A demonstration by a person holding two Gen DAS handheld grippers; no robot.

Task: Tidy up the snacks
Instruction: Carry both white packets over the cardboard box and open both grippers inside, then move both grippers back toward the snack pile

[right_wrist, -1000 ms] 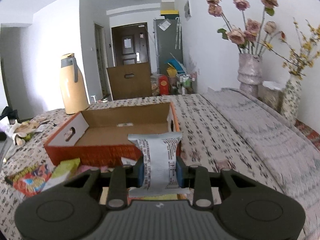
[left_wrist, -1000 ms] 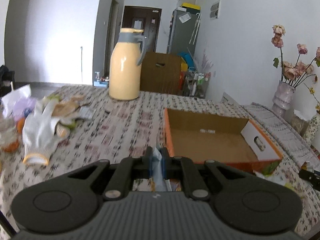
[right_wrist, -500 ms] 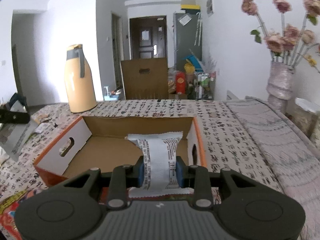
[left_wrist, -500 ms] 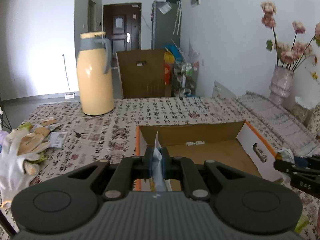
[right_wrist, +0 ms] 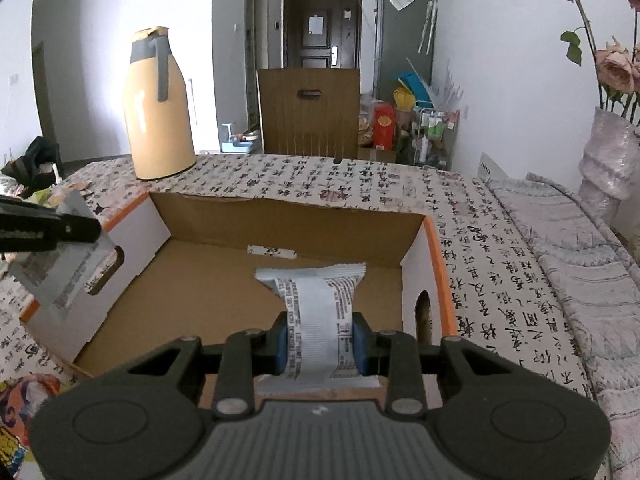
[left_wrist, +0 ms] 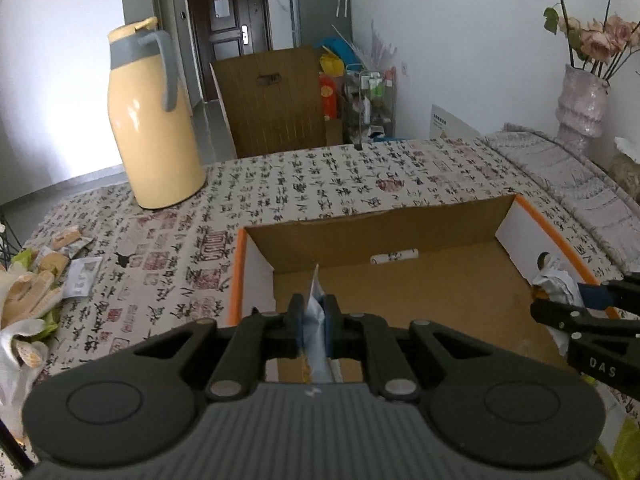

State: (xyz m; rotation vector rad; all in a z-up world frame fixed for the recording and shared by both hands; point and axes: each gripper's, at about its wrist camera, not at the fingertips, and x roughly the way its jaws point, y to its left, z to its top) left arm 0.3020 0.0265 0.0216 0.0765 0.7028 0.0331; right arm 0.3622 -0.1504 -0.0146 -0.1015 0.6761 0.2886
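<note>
Altogether we count two packets: our left gripper pinches one thin packet edge-on, our right gripper clamps one white wrapper, both over the one open cardboard box on the patterned tablecloth; one yellow jug stands near its far-left corner.

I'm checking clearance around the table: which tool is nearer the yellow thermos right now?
Left. The left tool, shut on a packet, is at the box's end on the yellow thermos side; the right tool holds its packet at the opposite end.
</note>
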